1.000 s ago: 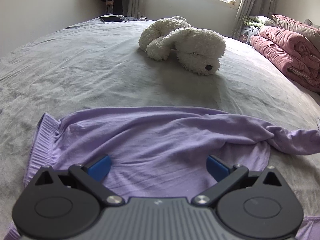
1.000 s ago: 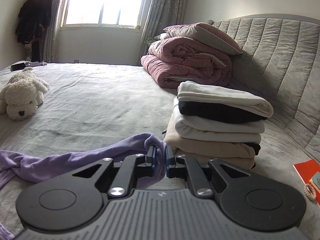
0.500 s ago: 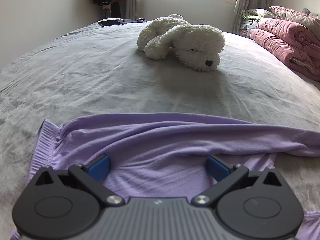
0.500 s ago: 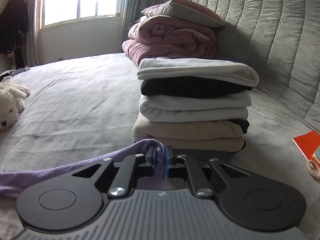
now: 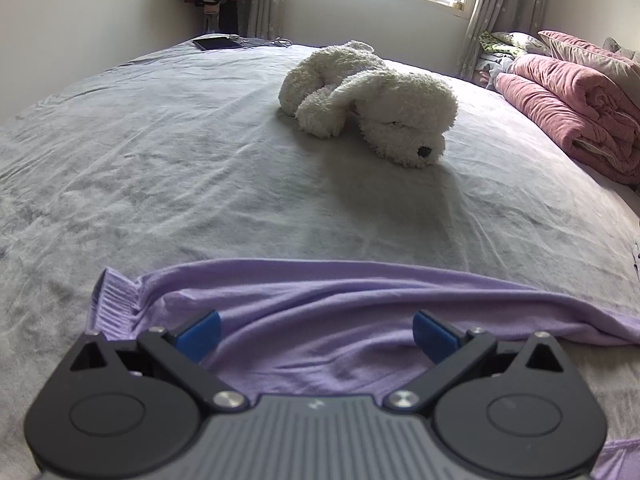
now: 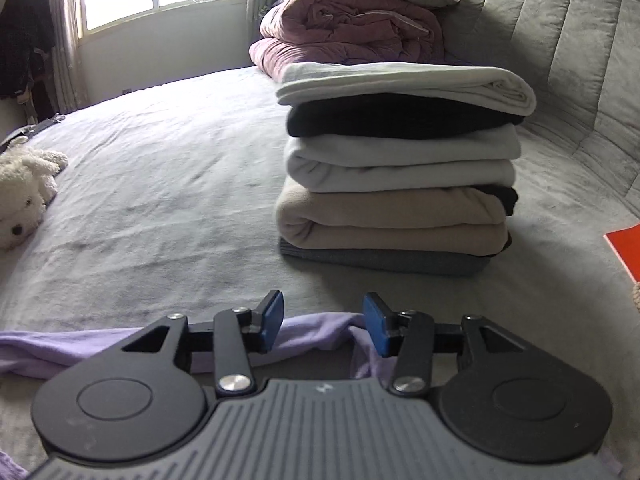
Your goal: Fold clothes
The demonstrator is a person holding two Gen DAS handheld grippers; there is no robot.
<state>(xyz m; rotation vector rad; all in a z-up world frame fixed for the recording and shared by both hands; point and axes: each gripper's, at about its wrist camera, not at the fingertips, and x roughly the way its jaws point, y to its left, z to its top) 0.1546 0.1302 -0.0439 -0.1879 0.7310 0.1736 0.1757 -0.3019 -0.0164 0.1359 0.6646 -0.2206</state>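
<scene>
Lying rumpled across a grey bedspread [image 5: 200, 168] is a lilac garment [image 5: 320, 320], its ribbed hem at the left. Above it hangs the left gripper [image 5: 316, 334], blue pads spread wide, gripping nothing. By the garment's other end, the right gripper [image 6: 323, 326] has its jaws parted, a bunched fold of the cloth lying loose between them. Just beyond stands a stack of folded clothes [image 6: 400, 168]. Farther off lie a white plush dog [image 5: 372, 104] and a rolled pink quilt [image 6: 352, 24].
</scene>
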